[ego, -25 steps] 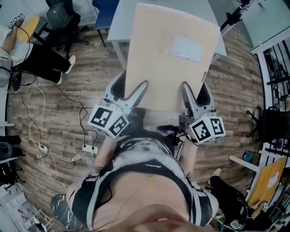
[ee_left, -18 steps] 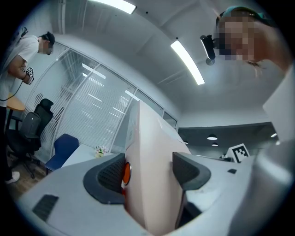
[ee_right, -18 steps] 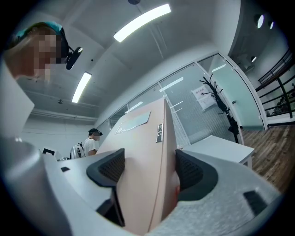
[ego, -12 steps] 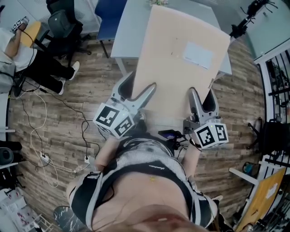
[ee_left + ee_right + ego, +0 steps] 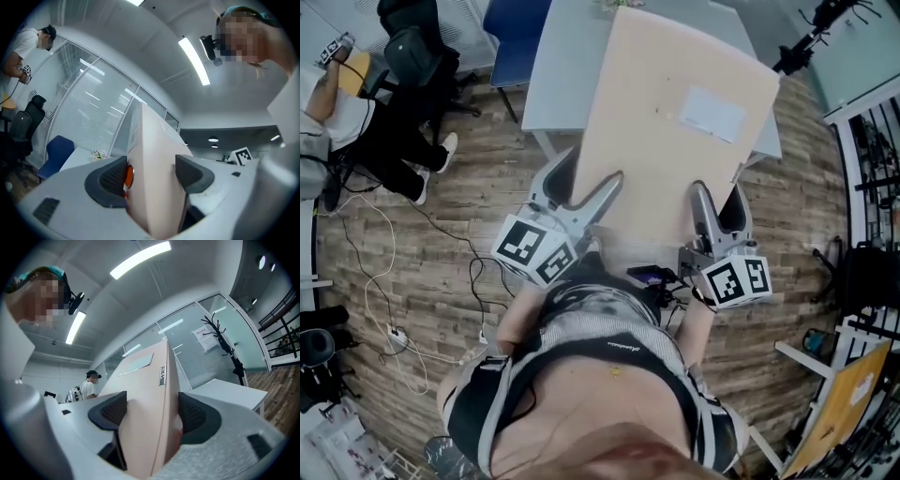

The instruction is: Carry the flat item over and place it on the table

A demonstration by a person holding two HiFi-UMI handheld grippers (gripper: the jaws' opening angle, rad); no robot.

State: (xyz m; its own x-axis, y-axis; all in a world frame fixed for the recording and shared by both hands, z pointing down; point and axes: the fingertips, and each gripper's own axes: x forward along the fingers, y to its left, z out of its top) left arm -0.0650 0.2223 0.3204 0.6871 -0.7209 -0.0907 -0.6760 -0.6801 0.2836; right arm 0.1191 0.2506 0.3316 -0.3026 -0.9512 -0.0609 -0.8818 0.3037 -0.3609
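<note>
A large flat tan cardboard box (image 5: pixel 670 131) with a white label is held up in front of me, its far end over the grey table (image 5: pixel 558 70). My left gripper (image 5: pixel 581 192) is shut on its near left edge, and my right gripper (image 5: pixel 719 208) is shut on its near right edge. The left gripper view has the flat box (image 5: pixel 157 178) edge-on between both dark pads (image 5: pixel 112 176). In the right gripper view the flat box (image 5: pixel 145 423) again sits clamped between the pads (image 5: pixel 197 416), with the white table (image 5: pixel 229 392) beyond it.
A blue chair (image 5: pixel 514 28) stands at the table's far left. A seated person (image 5: pixel 356 122) and black office chair (image 5: pixel 417 52) are on the left, with cables (image 5: pixel 403 319) across the wood floor. A coat stand (image 5: pixel 222 345) and glass walls lie to the right.
The view has crept forward: box and table sit slightly farther under me than one second ago. Both grippers keep the same hold on the box.
</note>
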